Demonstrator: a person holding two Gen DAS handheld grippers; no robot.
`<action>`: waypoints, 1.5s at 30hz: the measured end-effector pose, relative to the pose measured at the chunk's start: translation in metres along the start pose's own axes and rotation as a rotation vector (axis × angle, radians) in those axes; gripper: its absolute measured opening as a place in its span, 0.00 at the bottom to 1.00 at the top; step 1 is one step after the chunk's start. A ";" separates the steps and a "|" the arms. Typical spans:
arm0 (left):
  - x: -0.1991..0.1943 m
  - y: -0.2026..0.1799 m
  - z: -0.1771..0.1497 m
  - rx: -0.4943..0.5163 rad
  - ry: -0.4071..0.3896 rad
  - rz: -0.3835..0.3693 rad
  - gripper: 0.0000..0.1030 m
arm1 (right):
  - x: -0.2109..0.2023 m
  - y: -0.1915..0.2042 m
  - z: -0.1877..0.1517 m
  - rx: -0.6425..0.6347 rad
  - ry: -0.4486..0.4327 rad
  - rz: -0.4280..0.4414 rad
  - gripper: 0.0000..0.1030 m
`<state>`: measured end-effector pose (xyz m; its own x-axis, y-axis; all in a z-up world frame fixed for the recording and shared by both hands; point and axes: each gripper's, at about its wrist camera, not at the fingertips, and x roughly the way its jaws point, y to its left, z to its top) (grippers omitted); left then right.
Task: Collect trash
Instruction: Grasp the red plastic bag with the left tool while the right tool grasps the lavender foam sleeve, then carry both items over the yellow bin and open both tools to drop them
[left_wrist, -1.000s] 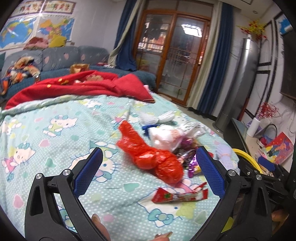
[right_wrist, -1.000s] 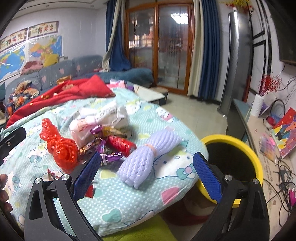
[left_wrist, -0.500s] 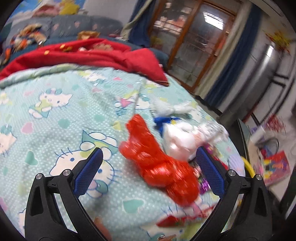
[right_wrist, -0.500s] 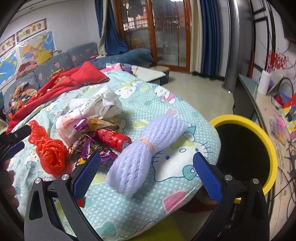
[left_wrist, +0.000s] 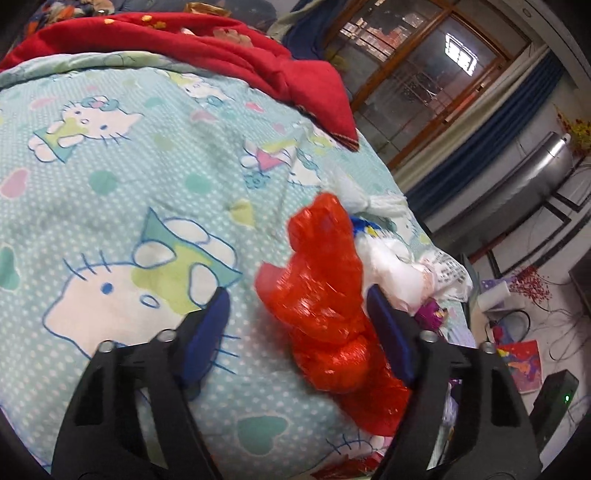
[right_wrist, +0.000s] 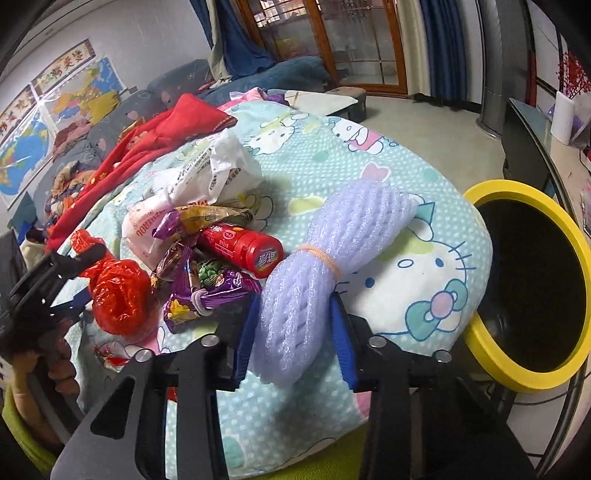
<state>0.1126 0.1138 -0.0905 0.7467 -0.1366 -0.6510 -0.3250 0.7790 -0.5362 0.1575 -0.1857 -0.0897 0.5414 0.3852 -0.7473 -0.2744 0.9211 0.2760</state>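
Foam (right_wrist: 325, 258) looks light and squashy; right gripper (right_wrist: 295, 332) is closing on its end. Left gripper (left_wrist: 295, 325) is closing around crinkly bag (left_wrist: 328, 295), pads not yet pressing.

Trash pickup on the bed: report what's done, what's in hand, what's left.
Done: nothing shows in the yellow-rimmed bin, though its inside is dark. In hand: the right gripper is closing on the purple foam net roll; the left gripper is closing around the red plastic bag, one pad not yet touching. Left: the red bottle, purple snack wrappers and white plastic bag lie on the quilt.
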 end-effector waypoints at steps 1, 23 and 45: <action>0.001 -0.001 -0.001 0.007 0.006 -0.010 0.50 | -0.002 -0.003 0.001 0.008 0.001 0.005 0.30; -0.066 -0.060 0.008 0.205 -0.173 -0.105 0.14 | -0.039 -0.034 0.025 0.035 -0.154 -0.064 0.28; -0.024 -0.195 -0.029 0.481 -0.097 -0.240 0.14 | -0.090 -0.103 0.047 0.085 -0.289 -0.180 0.28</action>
<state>0.1410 -0.0523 0.0142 0.8249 -0.3051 -0.4759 0.1459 0.9282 -0.3422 0.1747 -0.3125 -0.0223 0.7808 0.2051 -0.5901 -0.0935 0.9723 0.2142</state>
